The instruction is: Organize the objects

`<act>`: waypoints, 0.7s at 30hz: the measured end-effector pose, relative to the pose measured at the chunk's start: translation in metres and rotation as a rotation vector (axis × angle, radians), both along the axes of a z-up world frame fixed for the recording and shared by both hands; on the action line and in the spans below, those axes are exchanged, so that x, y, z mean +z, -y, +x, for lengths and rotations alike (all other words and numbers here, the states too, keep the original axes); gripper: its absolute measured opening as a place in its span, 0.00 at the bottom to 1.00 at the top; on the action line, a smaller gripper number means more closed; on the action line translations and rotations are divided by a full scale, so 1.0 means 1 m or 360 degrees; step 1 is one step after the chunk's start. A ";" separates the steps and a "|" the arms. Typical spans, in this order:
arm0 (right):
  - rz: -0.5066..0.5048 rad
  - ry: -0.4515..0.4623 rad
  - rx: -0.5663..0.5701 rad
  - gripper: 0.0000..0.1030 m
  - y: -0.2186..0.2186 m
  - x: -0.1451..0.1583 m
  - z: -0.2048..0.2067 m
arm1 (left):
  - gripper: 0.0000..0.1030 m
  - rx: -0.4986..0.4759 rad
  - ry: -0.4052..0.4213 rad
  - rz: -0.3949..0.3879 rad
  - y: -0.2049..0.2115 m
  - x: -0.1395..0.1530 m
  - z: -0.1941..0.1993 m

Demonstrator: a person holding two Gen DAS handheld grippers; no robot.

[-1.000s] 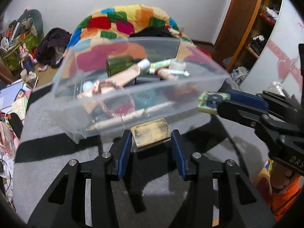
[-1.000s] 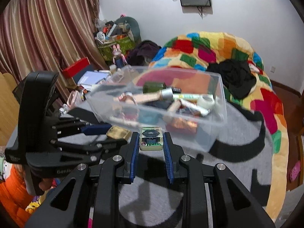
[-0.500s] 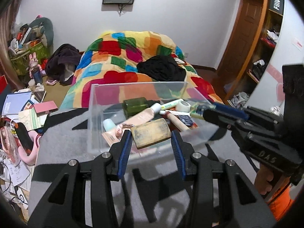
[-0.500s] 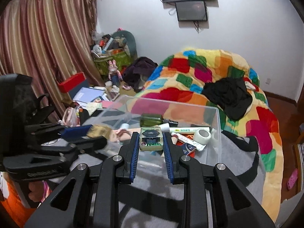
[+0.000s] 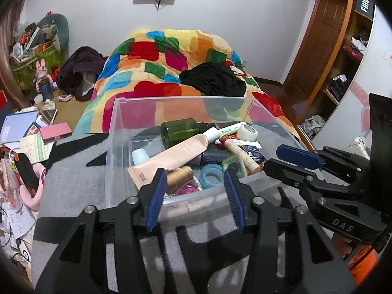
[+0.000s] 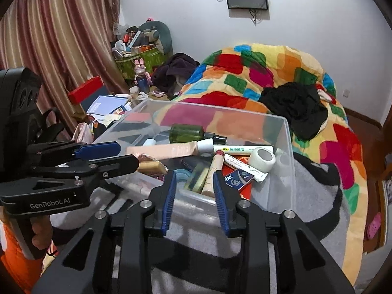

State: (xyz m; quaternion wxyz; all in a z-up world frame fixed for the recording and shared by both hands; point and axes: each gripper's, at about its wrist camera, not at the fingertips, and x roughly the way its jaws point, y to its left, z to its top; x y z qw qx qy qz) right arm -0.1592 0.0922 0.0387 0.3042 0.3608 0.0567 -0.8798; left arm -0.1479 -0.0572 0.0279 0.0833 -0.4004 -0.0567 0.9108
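A clear plastic bin stands on a grey-and-black blanket and holds several toiletries: a green bottle, a peach tube, a white tape roll and a gold tin. A small green tin lies among them. My left gripper is open and empty above the bin's near edge. My right gripper is open and empty over the bin, also in the left wrist view.
A bed with a patchwork quilt and black clothing lies behind the bin. Books and clutter cover the floor at left. A curtain hangs left, a wooden door and shelves stand right.
Both grippers opened above the bin. The gold tin left my left gripper and the green tin left my right gripper; both now lie in the bin.
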 end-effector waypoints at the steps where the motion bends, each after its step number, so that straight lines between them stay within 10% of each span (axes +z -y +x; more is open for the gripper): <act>1: -0.0004 -0.0007 0.0004 0.30 0.000 0.001 0.002 | 0.50 -0.0007 -0.0016 -0.0009 -0.001 0.002 0.004; 8: -0.0036 -0.0055 0.0025 0.32 -0.007 0.013 0.018 | 0.63 -0.0008 -0.0129 -0.0060 -0.002 0.014 0.027; 21: -0.0074 -0.0213 -0.0043 0.77 -0.017 0.025 0.054 | 0.85 0.0044 -0.0311 -0.0057 0.005 0.021 0.061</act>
